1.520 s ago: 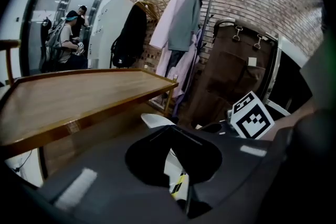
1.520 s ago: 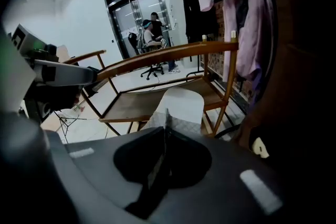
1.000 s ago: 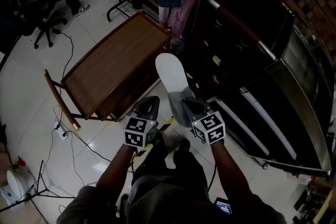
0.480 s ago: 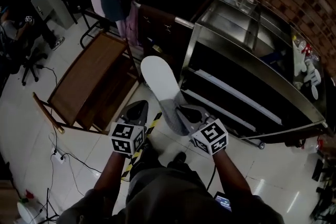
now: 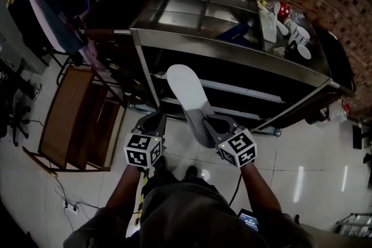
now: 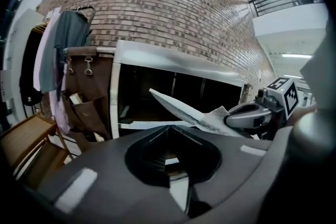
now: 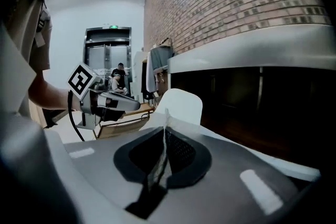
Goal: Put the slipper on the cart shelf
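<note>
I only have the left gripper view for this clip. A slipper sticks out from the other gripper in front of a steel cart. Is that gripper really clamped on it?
Observer: Yes. In the right gripper view, the right gripper has its jaws shut on a thin edge of the slipper.
Operator: Is the slipper on a shelf yet?
Observer: Not yet. In the head view it hangs in the air with its white sole up, in front of the open side of the cart.
Operator: Is there anything on top of the cart?
Observer: Yes. Cups and other small items sit at its right end.
</note>
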Tool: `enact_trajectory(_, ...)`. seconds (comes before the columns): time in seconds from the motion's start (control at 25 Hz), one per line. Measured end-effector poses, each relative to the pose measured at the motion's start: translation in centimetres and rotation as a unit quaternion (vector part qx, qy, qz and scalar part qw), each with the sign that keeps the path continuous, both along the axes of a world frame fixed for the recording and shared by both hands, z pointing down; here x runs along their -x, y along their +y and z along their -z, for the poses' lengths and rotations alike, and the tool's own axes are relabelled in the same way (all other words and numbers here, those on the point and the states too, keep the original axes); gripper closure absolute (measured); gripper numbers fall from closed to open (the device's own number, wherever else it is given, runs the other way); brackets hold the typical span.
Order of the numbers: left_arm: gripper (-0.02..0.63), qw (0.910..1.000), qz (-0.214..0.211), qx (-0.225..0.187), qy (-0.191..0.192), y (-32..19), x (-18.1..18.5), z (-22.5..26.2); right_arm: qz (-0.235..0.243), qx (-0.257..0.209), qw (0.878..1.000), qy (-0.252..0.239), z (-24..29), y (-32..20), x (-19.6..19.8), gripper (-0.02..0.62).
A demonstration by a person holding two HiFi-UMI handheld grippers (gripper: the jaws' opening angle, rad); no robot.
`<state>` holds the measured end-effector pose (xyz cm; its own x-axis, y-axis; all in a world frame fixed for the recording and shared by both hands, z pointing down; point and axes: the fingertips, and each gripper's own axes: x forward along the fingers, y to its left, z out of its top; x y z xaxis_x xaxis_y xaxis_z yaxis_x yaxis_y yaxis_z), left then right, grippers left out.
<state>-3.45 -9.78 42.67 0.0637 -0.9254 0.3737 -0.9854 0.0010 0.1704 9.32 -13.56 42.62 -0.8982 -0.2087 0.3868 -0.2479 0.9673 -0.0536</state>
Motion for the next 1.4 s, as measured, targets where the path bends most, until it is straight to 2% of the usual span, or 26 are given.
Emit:
enact_trajectory(0.2, 0.598, 0.9971, -0.075, 0.015, -0.001, -4.6, -5.9, -0.6, -0.081, 0.014, 0.997, 0.01, -1.3, -3.8, -6.5, 0.586)
enact_trajectory(0.36, 0.598, 0.9899, -0.141, 0.018, 0.001, -8.8, -10.2, -1.1, -0.148, 0.021, 0.989, 0.02, -2.5, -7.1, -10.6, 0.586)
enact_trajectory(0.52, 0.598, 0.98, -0.198, 0.018, 0.004, -13.1, -13.5, -1.9, -0.212, 0.021, 0.977, 0.031, -3.4, -11.0, -13.9, 0.586)
enact_trajectory(0.72, 0.598, 0.9677, -0.251, 0.015, 0.003, -17.8, -16.1, -2.6, -0.29, 0.019, 0.955, 0.051, -4.0, -15.9, -17.8, 0.586)
enact_trajectory(1.04, 0.598, 0.9572, -0.288, 0.014, 0.021, -22.9, -19.2, -3.3, -0.357, 0.004, 0.931, 0.071, -3.7, -22.0, -21.0, 0.584)
enact_trajectory(1.2, 0.598, 0.9592, -0.281, 0.015, 0.028, -24.7, -20.4, -3.6, -0.371, 0.003, 0.926, 0.075, -4.2, -25.1, -22.7, 0.584)
enact_trajectory(1.4, 0.598, 0.9656, -0.257, 0.029, 0.023, -26.6, -22.0, -4.8, -0.374, 0.014, 0.925, 0.068, -5.5, -28.4, -24.9, 0.584)
